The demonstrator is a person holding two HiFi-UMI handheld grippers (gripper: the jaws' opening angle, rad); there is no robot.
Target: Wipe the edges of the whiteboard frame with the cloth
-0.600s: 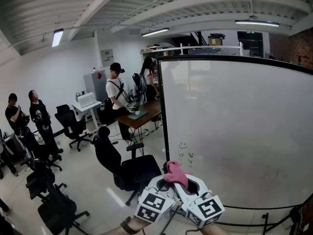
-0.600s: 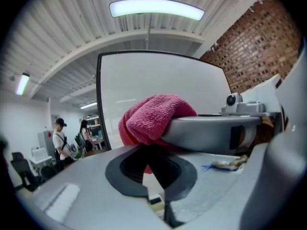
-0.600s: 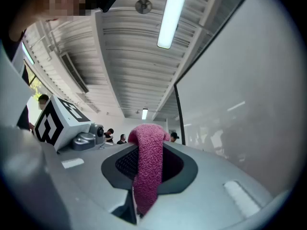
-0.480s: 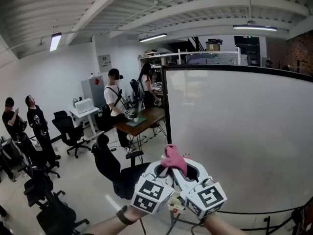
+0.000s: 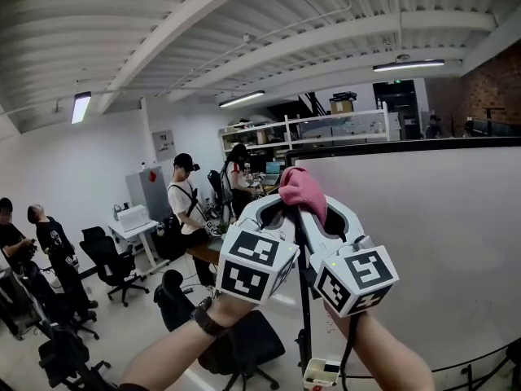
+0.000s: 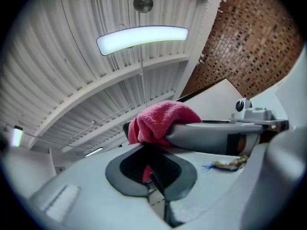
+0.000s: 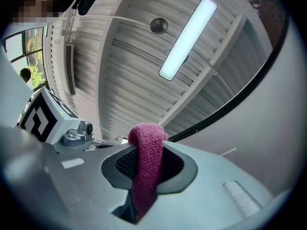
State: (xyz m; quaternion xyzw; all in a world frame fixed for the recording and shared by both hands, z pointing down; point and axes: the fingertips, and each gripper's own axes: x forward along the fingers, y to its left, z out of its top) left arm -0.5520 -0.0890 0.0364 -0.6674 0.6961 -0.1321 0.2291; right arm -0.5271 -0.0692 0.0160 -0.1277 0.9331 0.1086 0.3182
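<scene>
Head view — we are holding left gripper [image 5: 275,208] and right gripper [image 5: 324,212] up. Both are clamping the pink cloth [image 5: 303,189] before the whiteboard frame [image 5: 407,144].

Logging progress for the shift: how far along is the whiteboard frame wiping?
Done: nothing can be told; no wiped stretch shows. In hand: the left gripper and right gripper are both shut on the cloth, held by the top left corner of the frame; contact is unclear. Left: seemingly all the edges.
</scene>
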